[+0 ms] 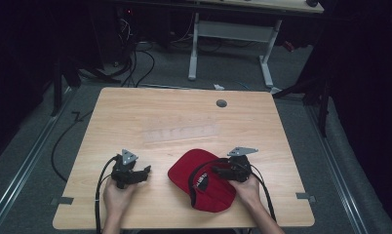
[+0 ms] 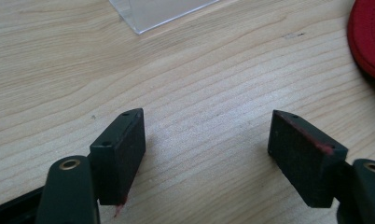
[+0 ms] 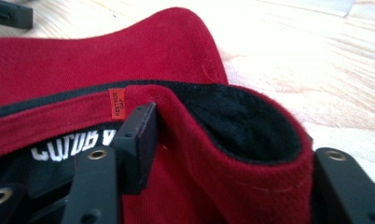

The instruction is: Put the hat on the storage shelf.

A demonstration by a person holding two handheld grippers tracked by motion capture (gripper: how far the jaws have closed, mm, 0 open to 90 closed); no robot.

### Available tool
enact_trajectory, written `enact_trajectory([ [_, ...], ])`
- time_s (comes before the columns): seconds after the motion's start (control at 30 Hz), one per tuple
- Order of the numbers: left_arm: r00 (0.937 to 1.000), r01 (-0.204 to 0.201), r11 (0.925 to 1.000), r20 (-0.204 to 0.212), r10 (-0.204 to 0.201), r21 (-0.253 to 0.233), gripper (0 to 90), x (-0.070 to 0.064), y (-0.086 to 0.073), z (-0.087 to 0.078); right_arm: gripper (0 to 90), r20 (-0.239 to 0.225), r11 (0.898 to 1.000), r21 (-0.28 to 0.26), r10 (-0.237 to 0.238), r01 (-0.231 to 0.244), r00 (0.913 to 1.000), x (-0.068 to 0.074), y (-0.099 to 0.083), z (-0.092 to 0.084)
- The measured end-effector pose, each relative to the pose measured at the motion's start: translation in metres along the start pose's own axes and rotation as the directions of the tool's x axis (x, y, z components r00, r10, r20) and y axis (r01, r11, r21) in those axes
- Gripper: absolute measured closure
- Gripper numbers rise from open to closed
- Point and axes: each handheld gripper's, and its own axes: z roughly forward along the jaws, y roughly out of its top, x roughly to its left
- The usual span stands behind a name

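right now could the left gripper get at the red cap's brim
Probably yes: the left gripper is open and empty, with bare table between it and the red cap.

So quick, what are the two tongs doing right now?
Left tongs: open, nothing between them, just bare table.
Right tongs: around a fold of the red cap; whether they pinch it yet cannot be told.

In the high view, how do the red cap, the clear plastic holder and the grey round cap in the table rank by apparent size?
1. Red cap and clear plastic holder: similar extent, so no ranking between them.
2. Grey round cap: clearly smallest.
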Motion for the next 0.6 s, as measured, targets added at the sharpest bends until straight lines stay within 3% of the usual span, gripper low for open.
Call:
enact_trajectory([
  [0.3,1.0000,0.002,1.0000,0.000,-0.002,-0.002,27.8,-0.0001,-0.0001,0.0001,57.2,0.014,0.999,0.015,-0.040,0.039,0.9991,0.0024,-0.0015,0.0036],
  [0.6,1.0000,0.002,1.0000,0.000,-0.002,-0.002,27.7,-0.0002,-0.0001,0.0001,75.2,0.008,0.995,0.002,-0.100,0.100,0.9949,0.0044,-0.0049,0.0001],
])
